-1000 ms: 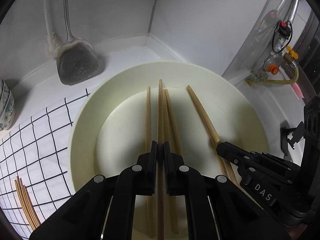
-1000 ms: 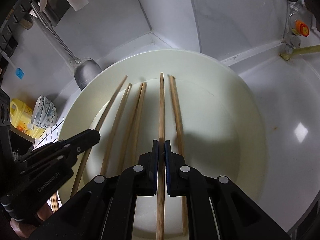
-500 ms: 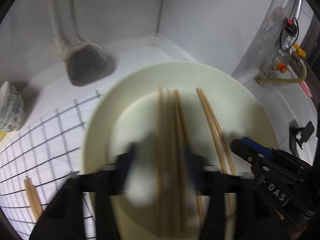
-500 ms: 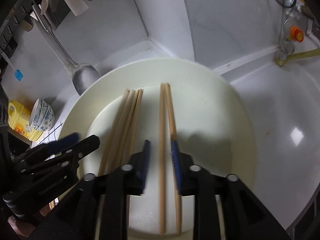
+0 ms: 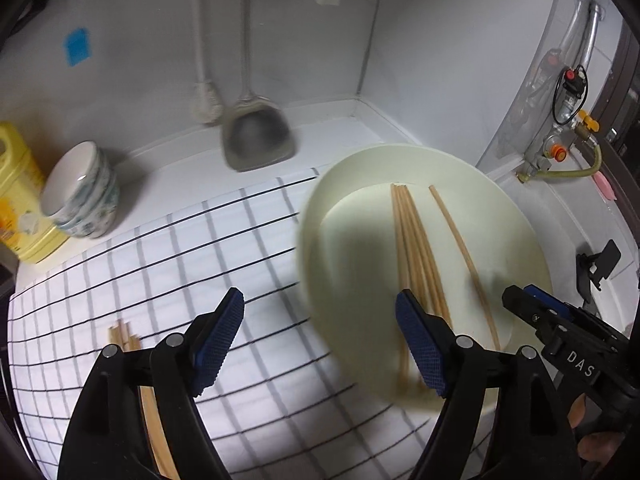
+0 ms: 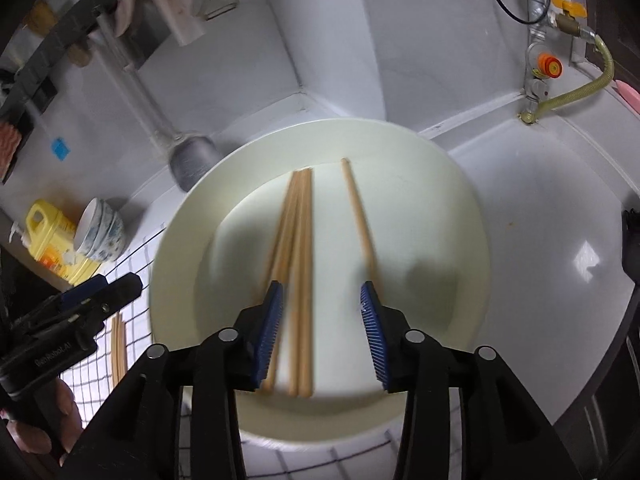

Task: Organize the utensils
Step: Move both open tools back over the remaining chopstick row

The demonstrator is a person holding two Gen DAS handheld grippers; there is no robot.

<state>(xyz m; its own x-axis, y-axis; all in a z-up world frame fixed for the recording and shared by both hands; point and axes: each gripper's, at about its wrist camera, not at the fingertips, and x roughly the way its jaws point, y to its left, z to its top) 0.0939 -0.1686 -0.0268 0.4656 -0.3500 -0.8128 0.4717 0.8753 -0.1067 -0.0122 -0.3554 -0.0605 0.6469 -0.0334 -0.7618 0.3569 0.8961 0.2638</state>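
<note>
Both grippers stand spread wide with nothing between their blue pads: my left gripper (image 5: 320,334) hangs over the checked cloth (image 5: 208,236) at the plate's edge, and my right gripper (image 6: 322,312) hovers over the cream plate (image 6: 448,216). On that plate I count a tight bundle of chopsticks (image 6: 298,248), four as far as the blur lets me tell, and a separate pair (image 6: 358,216) lying apart to their right, which the motion smear merges almost into one stick. My left camera alone shows a further few chopsticks on the cloth (image 5: 124,334), partly hidden behind its own finger; my right camera catches only a sliver of them beside the left tool. One stack of patterned bowls (image 5: 82,192) sits against one yellow bottle (image 5: 18,208), and one metal spatula (image 5: 260,136) hangs on the wall. Only my right view takes in the gas valve with its yellow handle (image 6: 568,10) fully. White counter (image 6: 560,216) meets white walls in a corner behind the plate.
</note>
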